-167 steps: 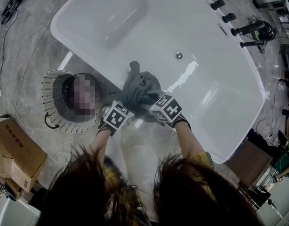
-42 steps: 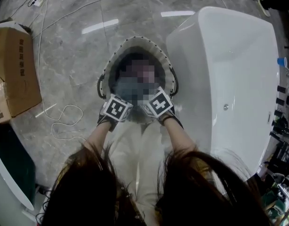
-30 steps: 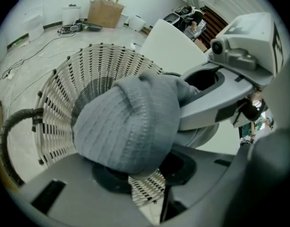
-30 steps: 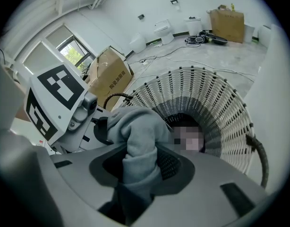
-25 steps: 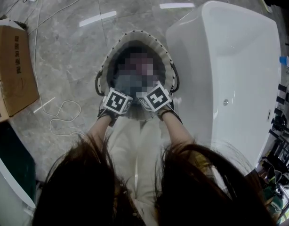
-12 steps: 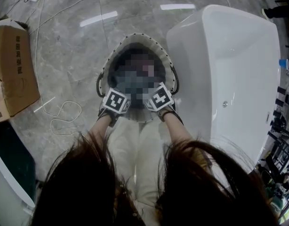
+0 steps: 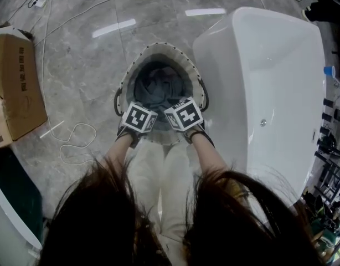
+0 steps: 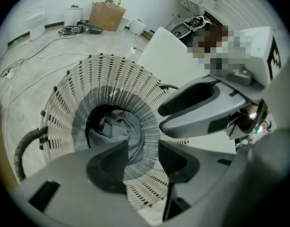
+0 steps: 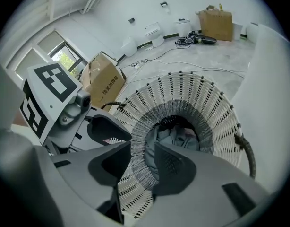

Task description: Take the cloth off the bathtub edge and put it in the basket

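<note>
The grey cloth (image 7: pixel 159 87) lies crumpled at the bottom of the white slatted basket (image 7: pixel 159 45), which stands on the floor beside the bathtub (image 7: pixel 269 82). My left gripper (image 7: pixel 143 108) and right gripper (image 7: pixel 178 108) hang side by side over the basket's near rim, pointing steeply down into it. The left gripper view shows the cloth (image 8: pixel 116 129) well below the left gripper (image 8: pixel 142 148); its jaws have just been opening and nothing is between them. In the right gripper view the right gripper (image 9: pixel 142 150) also stands open and empty above the cloth (image 9: pixel 175 136).
The white bathtub flanks the basket on the right, with dark fittings (image 7: pixel 330 112) along its far side. A cardboard box (image 7: pixel 17 82) sits at the left, and a white cable (image 7: pixel 76 134) loops on the marble floor. The person's legs are just behind the basket.
The cloth, held by both grippers at the tub edge earlier, now lies loose in the basket. Over the last second both grippers stayed at the near rim, the left drawing back slightly.
</note>
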{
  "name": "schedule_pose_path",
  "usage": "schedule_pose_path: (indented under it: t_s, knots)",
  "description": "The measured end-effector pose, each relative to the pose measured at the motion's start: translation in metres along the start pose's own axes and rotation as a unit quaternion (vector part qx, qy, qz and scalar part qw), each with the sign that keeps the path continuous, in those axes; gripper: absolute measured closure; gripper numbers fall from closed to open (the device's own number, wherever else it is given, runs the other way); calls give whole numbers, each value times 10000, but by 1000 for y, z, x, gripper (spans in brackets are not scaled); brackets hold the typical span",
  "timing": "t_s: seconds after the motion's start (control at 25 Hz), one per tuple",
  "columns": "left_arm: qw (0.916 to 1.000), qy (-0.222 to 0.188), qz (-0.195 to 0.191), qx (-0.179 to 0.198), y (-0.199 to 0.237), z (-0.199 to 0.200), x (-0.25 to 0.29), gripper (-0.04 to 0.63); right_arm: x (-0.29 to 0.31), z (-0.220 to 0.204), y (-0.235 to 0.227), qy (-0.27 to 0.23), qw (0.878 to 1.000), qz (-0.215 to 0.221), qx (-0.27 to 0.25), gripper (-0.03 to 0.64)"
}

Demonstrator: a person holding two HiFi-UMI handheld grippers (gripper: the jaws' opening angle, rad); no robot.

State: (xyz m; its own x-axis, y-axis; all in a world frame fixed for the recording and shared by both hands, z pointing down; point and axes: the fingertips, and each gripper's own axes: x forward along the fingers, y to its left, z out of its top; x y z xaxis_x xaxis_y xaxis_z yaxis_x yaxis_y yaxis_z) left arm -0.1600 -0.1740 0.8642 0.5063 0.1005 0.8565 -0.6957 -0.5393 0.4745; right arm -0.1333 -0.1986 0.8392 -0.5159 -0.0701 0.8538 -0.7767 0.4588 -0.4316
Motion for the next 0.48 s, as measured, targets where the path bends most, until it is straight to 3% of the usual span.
schedule_pose_path:
  t_s: [0.48]
  knots:
    - [9989,-461,83,82,-13,19,-45,403,-40,1,17,-60,9998,-172,106,449]
